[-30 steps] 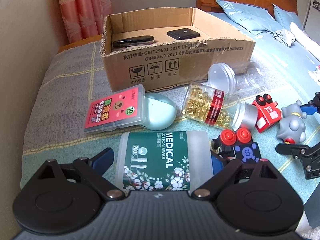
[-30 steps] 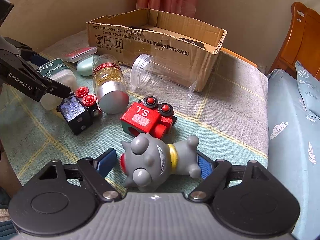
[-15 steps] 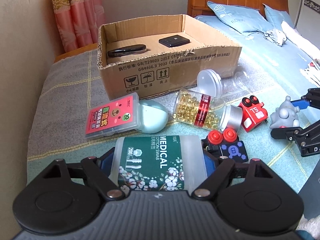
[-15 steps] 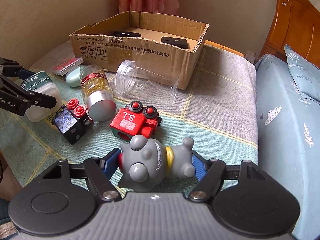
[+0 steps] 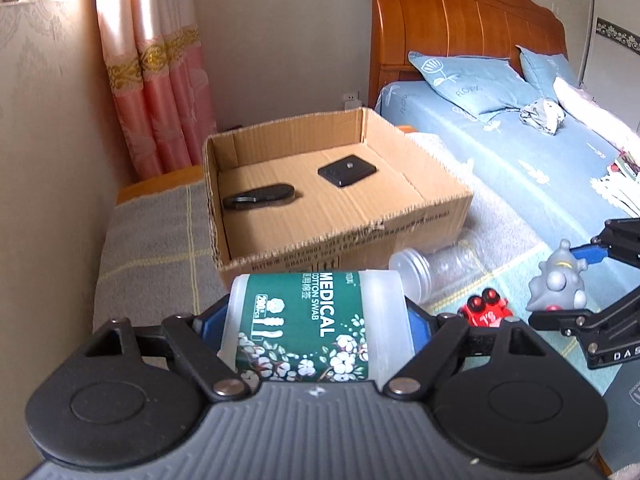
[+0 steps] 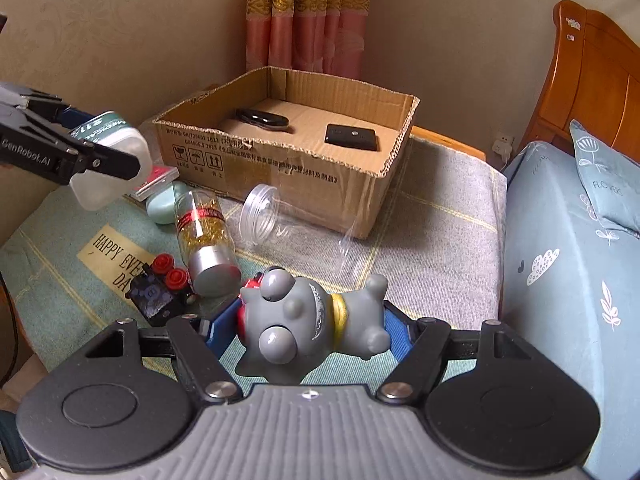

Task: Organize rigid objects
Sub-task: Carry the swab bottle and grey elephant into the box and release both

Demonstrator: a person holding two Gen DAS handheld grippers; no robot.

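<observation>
My left gripper (image 5: 316,320) is shut on a cotton swab box (image 5: 316,328) with a green "MEDICAL" label, held in the air in front of the open cardboard box (image 5: 400,216). The swab box also shows in the right wrist view (image 6: 108,160). My right gripper (image 6: 308,320) is shut on a grey toy figure (image 6: 308,324), lifted above the blanket; it also shows in the left wrist view (image 5: 558,284). The cardboard box (image 6: 280,164) holds a black oval case (image 6: 262,118) and a black square item (image 6: 351,137).
On the blanket lie a clear empty jar (image 6: 296,220), a capsule bottle (image 6: 204,240), a dark block with red knobs (image 6: 160,292), a red toy (image 5: 486,310), a mint case (image 6: 164,206) and a pink packet (image 6: 154,184). The bed (image 6: 560,280) is at right.
Both grippers have risen off the blanket with their objects, and the left one has come closer to the cardboard box, now looking down into it.
</observation>
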